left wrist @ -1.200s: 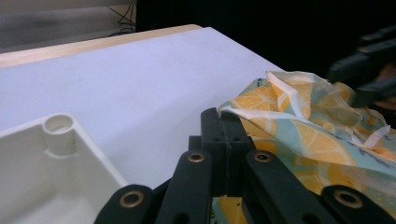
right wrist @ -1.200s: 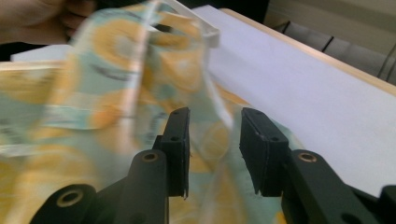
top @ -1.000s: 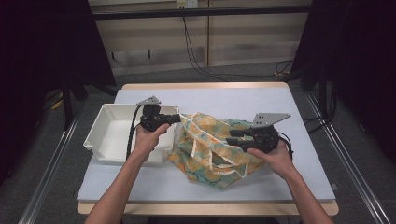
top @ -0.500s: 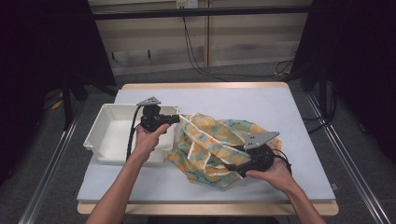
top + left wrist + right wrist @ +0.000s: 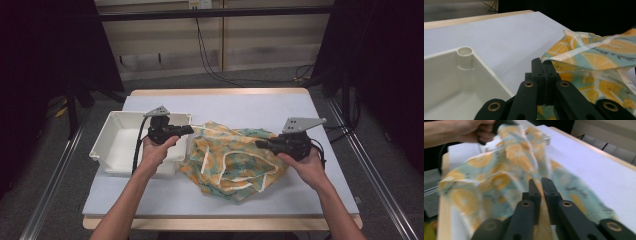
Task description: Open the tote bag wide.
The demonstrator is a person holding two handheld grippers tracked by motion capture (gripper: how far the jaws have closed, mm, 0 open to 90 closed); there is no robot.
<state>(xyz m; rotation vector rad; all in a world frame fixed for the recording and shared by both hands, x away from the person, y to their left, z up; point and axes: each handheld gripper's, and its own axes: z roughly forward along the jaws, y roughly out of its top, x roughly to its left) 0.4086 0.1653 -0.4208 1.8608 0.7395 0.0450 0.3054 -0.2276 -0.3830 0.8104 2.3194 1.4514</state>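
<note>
Now I take the white bin (image 5: 116,150) as my landmark, which stands on the table (image 5: 240,107) at the left part of its light surface. Just beside the right wall of the bin lies the cloth (image 5: 235,160), a crumpled fabric with orange slices printed on a pale green ground and with a cream border; one end of it reaches up to the bin's right far corner, and the rest spreads away from the bin toward the right.

My left gripper (image 5: 185,130) is above the right edge of the bin, near its far corner. In the left gripper view its jaws are pressed together with no gap between them, and an edge of the cloth (image 5: 584,53) is pinched at their tips, so the fabric hangs lifted from there. The bin wall with a round corner post (image 5: 464,52) is seen just left of these jaws.

My right gripper (image 5: 261,144) is well apart from the bin, over the far end of the cloth. In the right gripper view its jaws stand almost closed, with only a narrow slit between them, and a fold of the cloth (image 5: 506,170) runs into this slit; the picture is blurred, but the fabric seems held there. My left hand (image 5: 477,130) shows behind the cloth in that view
</note>
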